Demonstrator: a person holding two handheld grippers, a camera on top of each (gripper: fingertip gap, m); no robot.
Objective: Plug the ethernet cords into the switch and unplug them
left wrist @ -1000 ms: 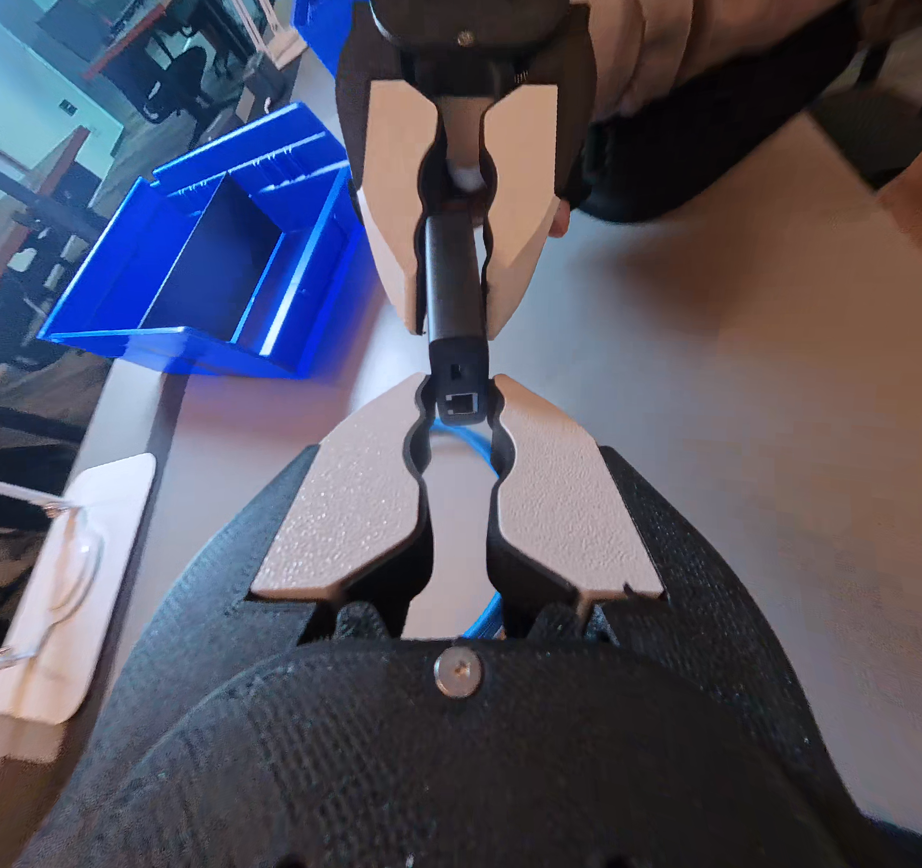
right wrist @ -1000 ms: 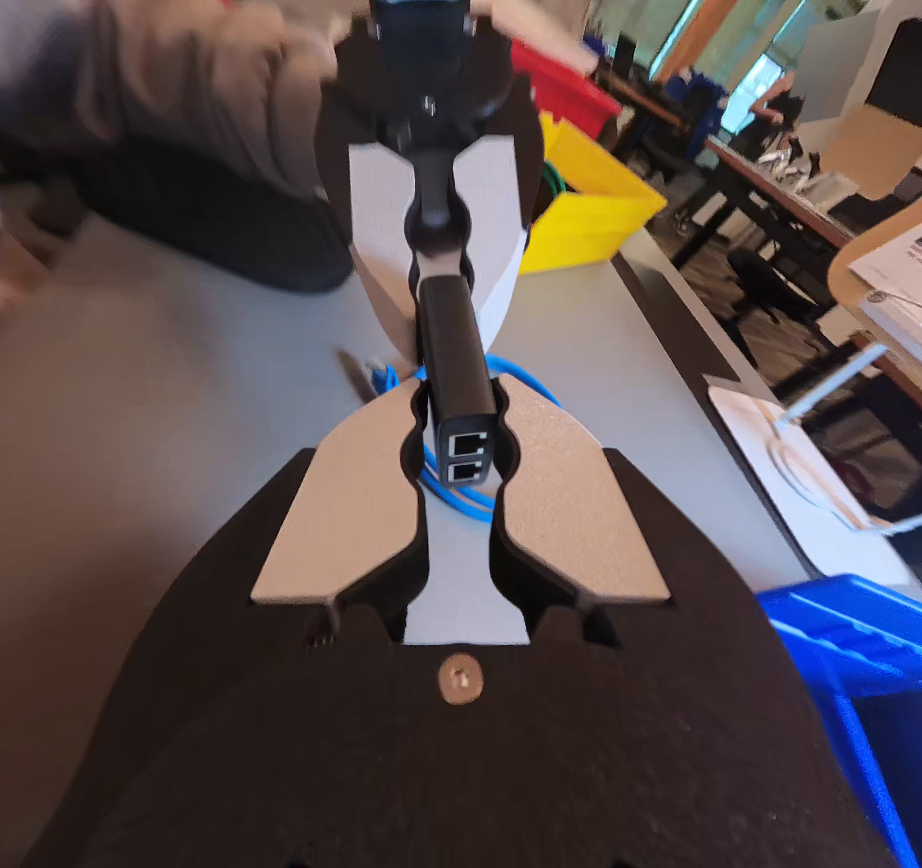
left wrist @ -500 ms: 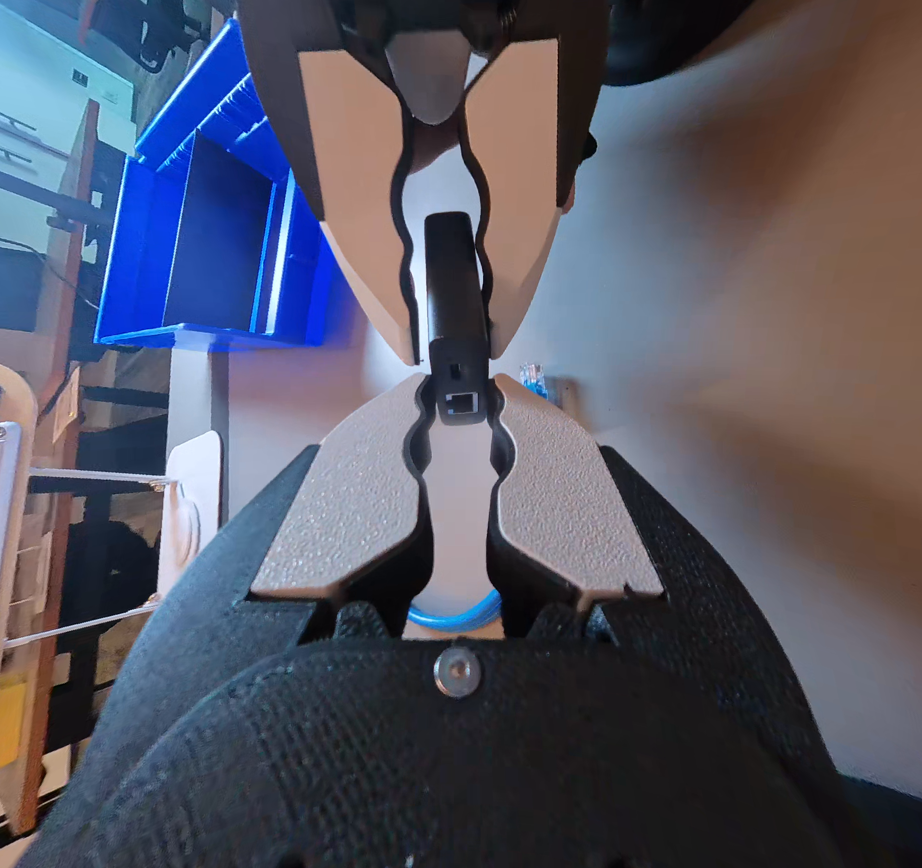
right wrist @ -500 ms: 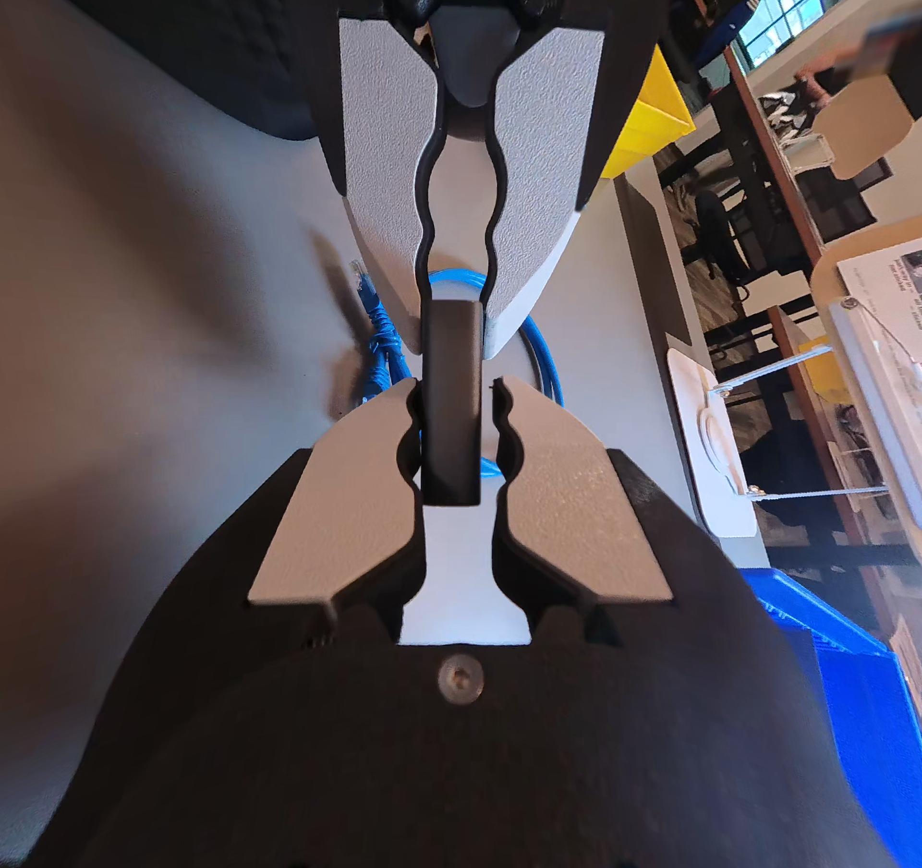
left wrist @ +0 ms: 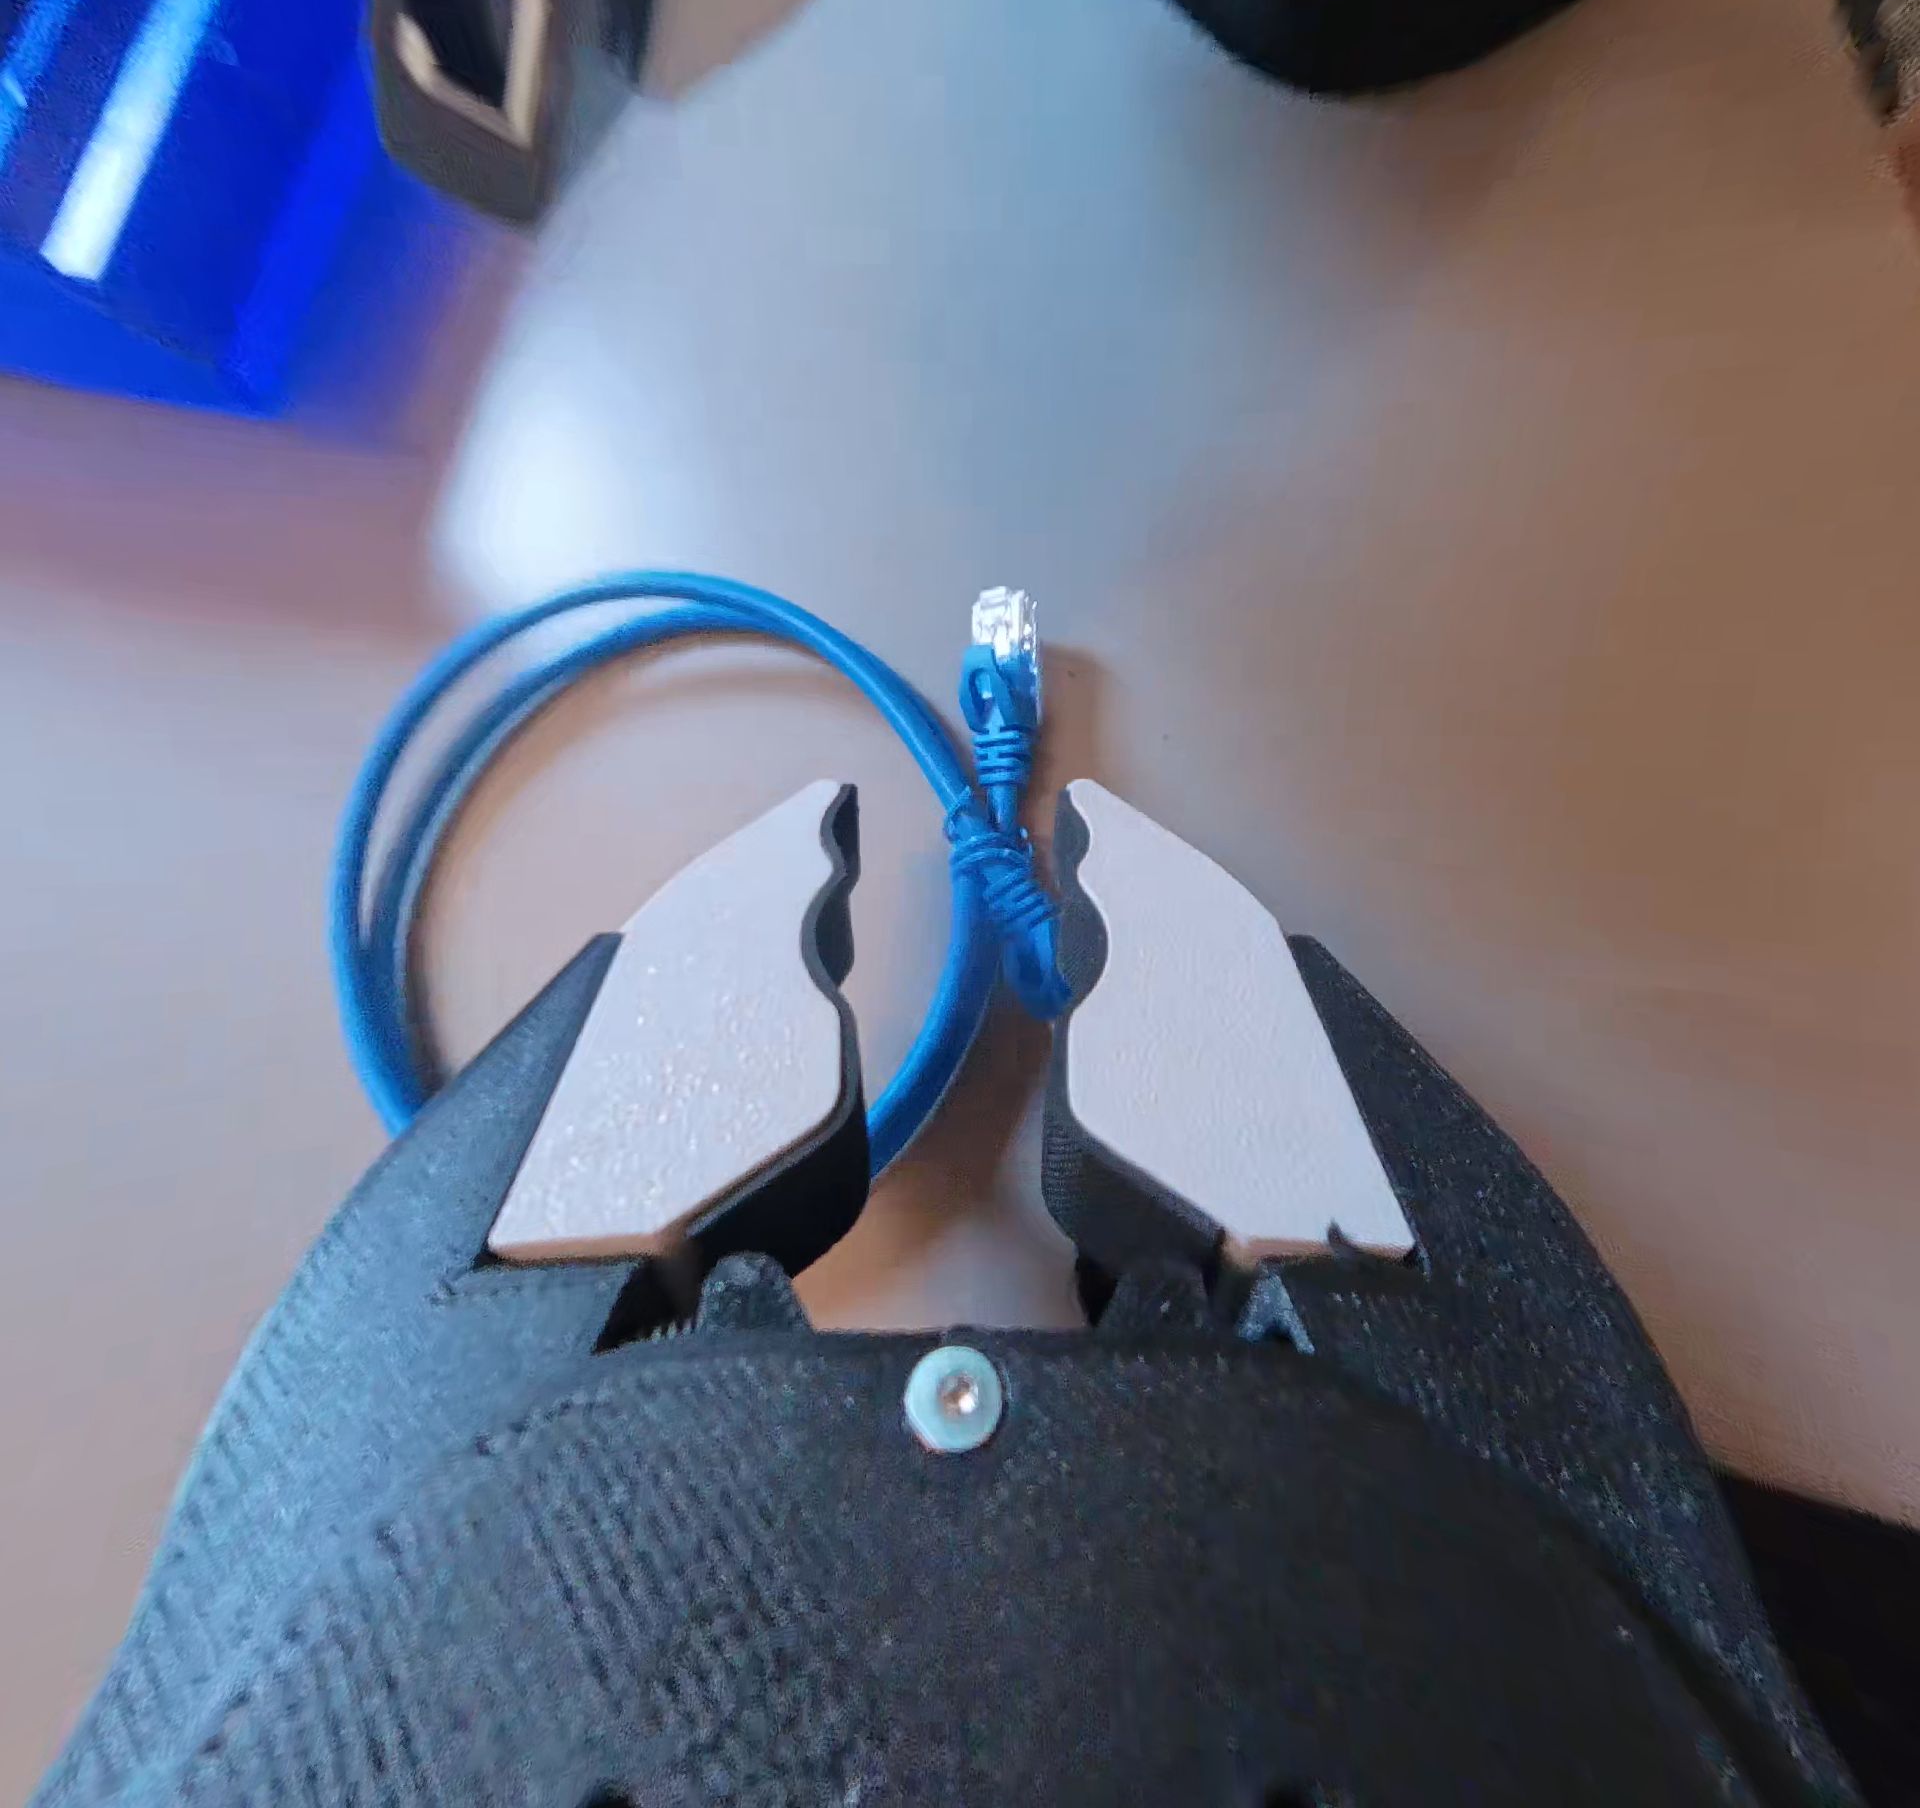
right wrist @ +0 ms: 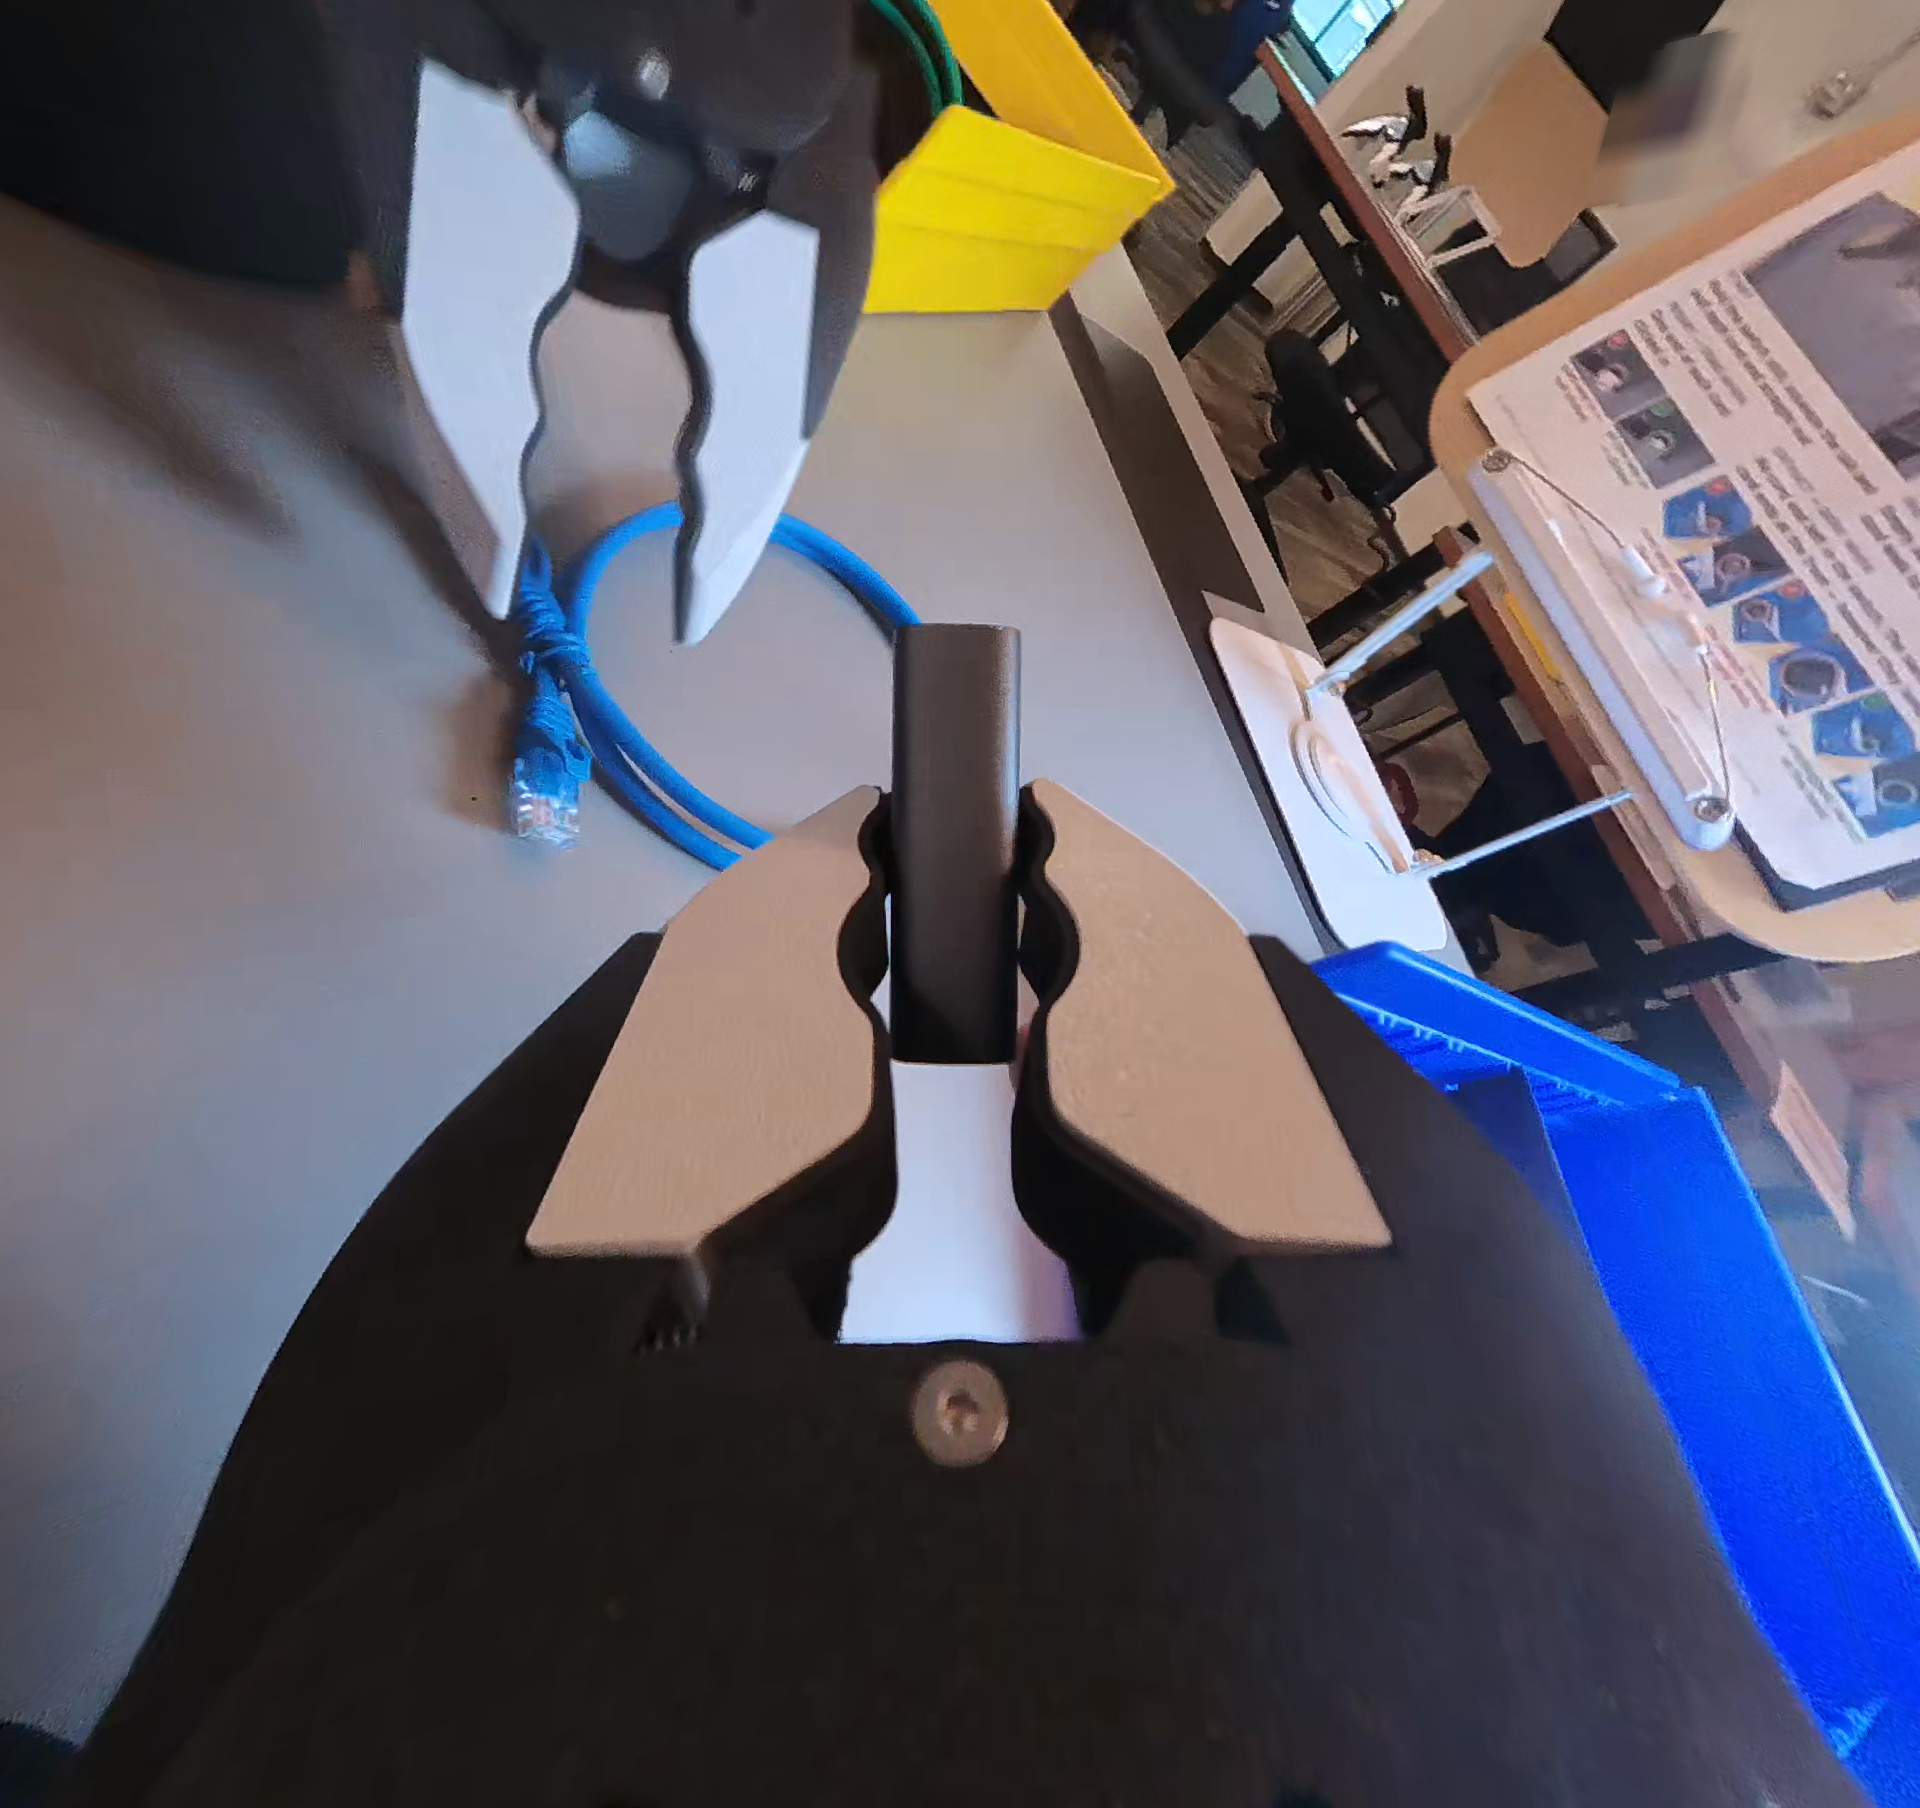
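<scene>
Since a second ago my left tool (left wrist: 956,901) has let go of the switch (right wrist: 954,859) and dropped toward the cord (left wrist: 644,771), so now only my right tool (right wrist: 954,885) carries the switch.

Taking the cord as the landmark: my left tool hangs just above it, fingers moderately apart and holding nothing, straddling the twist-tied neck where the coil is bound. I judge it is set there so one squeeze takes the cord just behind the plug (left wrist: 1003,628), which points away from me, clear tip free for inserting. The cord itself lies coiled flat on the tabletop (left wrist: 1351,615).

Right of the cord and raised off the tabletop, my right tool is clamped on the switch, a slim black bar gripped by its long sides and pointing forward. From the left wrist view one port (left wrist: 462,23) faces back toward the cord, which I take to be the reason for holding it so: an open socket presented to the plug.

Beyond the cord sit a yellow bin (right wrist: 997,189) and a blue bin (right wrist: 1714,1291).

Counted: one cord with one plug showing, one switch, one port seen, two tools, two bins.
</scene>
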